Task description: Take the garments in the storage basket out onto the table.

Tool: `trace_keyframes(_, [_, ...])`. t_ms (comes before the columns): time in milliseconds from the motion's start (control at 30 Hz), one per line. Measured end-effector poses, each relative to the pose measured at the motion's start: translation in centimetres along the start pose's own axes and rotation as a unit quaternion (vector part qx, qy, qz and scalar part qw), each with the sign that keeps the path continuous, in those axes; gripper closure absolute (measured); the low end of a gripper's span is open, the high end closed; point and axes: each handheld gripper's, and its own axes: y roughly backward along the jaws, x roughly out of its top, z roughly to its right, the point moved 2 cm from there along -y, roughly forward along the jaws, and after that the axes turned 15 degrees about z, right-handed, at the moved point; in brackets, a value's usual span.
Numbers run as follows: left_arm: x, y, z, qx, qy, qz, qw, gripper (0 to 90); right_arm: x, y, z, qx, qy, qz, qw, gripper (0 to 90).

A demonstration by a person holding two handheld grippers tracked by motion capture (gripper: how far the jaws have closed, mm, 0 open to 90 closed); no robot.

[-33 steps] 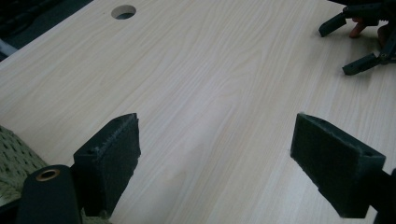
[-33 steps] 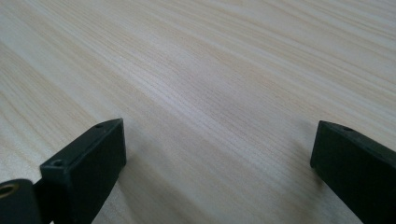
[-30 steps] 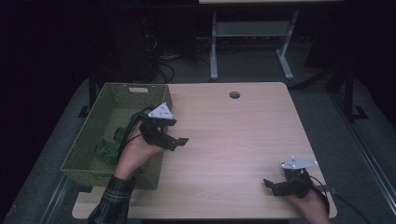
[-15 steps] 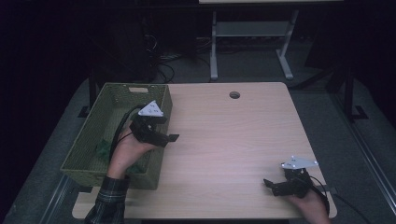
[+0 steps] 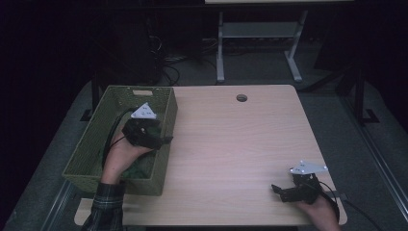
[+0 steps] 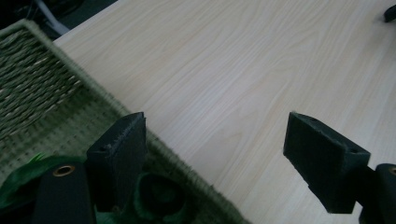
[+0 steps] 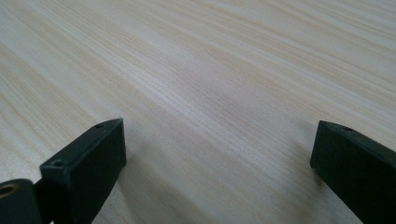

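High view: left tool [image 5: 166, 140] over the basket [image 5: 91, 144] rim, apart, just been narrowing, gripping nothing. Right tool [image 5: 275, 188] apart, low on the surface [image 5: 231, 144].

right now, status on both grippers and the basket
Left hand-held gripper open, jaws just closing slightly, empty, over green woven basket rim. Right hand-held gripper open, on table.

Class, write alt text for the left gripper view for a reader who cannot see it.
The left gripper holds its two black jaws wide apart and empty, straddling the rim of a green woven basket and the pale wooden table. Green items lie in the basket below.
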Motion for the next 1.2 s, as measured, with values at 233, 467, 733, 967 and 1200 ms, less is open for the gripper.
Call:
trace_keyframes(233, [-0.7,0.8,-1.3,0.023,0.004,-0.006,0.9997,22.1,0.0,0.0,0.0,0.0,0.0,0.0,1.0,3.0])
trace_keyframes(467, [-1.8,1.3,-2.5,0.043,0.014,-0.018,0.9988,22.7,0.0,0.0,0.0,0.0,0.0,0.0,1.0,3.1])
trace_keyframes(733, [-2.9,2.0,-3.7,0.066,0.012,-0.031,0.9973,25.5,0.0,0.0,0.0,0.0,0.0,0.0,1.0,3.0])
trace_keyframes(967, [-4.5,2.5,-5.3,0.091,0.022,-0.058,0.9939,31.4,0.0,0.0,0.0,0.0,0.0,0.0,1.0,3.1])
trace_keyframes(1200, [-5.9,2.3,-6.1,0.097,0.031,-0.087,0.9911,31.4,0.0,0.0,0.0,0.0,0.0,0.0,1.0,3.1])
